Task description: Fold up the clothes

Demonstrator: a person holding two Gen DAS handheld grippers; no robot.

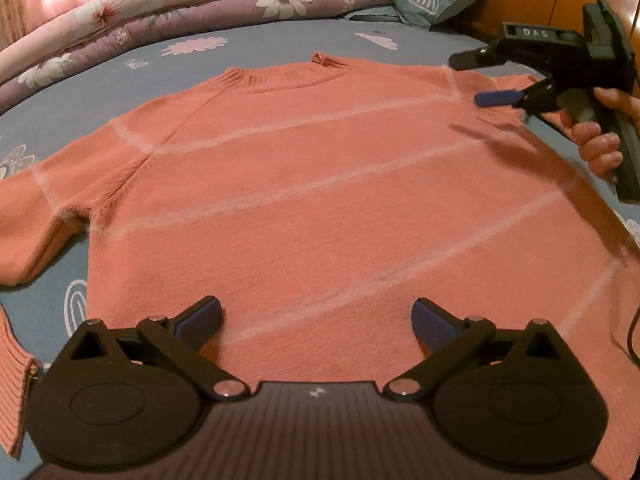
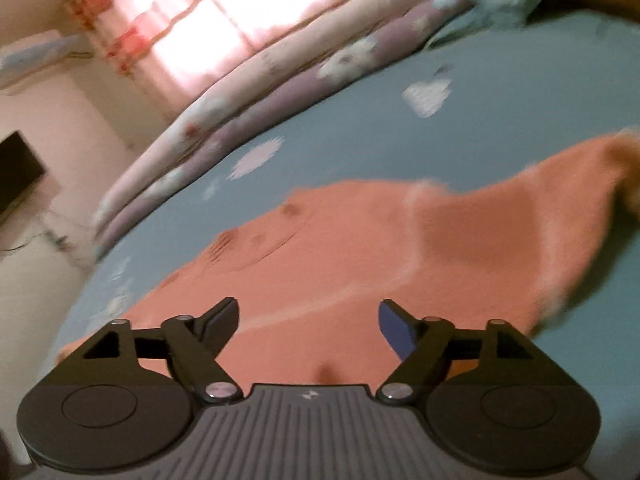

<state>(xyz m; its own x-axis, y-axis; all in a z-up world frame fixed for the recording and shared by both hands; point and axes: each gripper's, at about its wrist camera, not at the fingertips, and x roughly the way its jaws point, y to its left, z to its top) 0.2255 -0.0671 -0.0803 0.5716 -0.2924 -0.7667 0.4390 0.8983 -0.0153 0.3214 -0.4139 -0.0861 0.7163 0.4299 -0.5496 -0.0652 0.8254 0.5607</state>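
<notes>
the right gripper [image 2: 308,320] hangs over a salmon-pink sweater [image 2: 340,264] with its two fingers spread well apart and nothing between them, the blue pad showing on the right-hand finger. the sweater lies on a blue bedsheet [image 2: 360,136] printed with pale shapes, its ribbed neckline toward the left and a sleeve [image 2: 560,196] stretching off to the right. beyond it lies a folded floral quilt [image 2: 280,76] in pink and lilac, a bright curtained window [image 2: 208,12] behind, all of it blurred.

Bedsheet [image 1: 280,46] free round sweater [image 1: 320,184]; quilt [image 1: 160,12] blocks far edge.
</notes>
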